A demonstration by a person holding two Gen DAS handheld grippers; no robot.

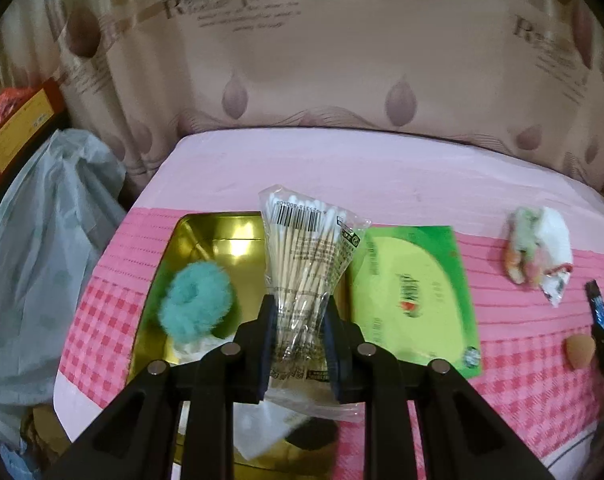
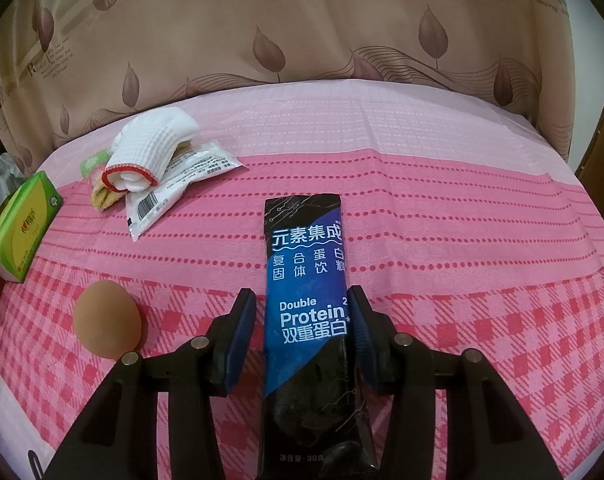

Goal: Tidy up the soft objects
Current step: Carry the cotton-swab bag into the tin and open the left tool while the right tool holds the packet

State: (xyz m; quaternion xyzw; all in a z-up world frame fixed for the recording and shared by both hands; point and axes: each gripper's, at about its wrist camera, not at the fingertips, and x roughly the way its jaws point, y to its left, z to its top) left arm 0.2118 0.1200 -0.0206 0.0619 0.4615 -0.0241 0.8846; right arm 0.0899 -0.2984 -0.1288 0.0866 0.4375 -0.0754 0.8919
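Looking through the left wrist view first, we see our left hand-held gripper (image 1: pixel 298 312) pinching a swab bag (image 1: pixel 307 248) about its lower half, both pads pressed into the clear film so that the sticks bunch at the waist. The bag hangs over a gold tin (image 1: pixel 206 232), where a teal scrunchie (image 1: pixel 198 306) already lies; a green box (image 1: pixel 413 292) sits just beside the tin on the pink cloth (image 1: pixel 521 340). We judge the bag very light and slippery, the film crinkly and the wooden sticks stiff only along their length. A hold across the bundle's middle suits it; a pinch on loose film alone would probably slide.

Turning to the right wrist view, our right hand-held gripper (image 2: pixel 302 320) stands spread around a protein sachet (image 2: pixel 305 280) lying flat on the cloth. The right pad seems to touch the edge; the left stands clear, so nothing is clamped. We expect the sachet to be light, glossy and floppy, its powder shifting when squeezed. Gripping it across the width near the middle should keep it from folding. A beige sponge (image 2: pixel 106 316) rests near the left, and a rolled sock (image 2: pixel 150 152) lies on a white packet (image 2: pixel 174 188) farther back.
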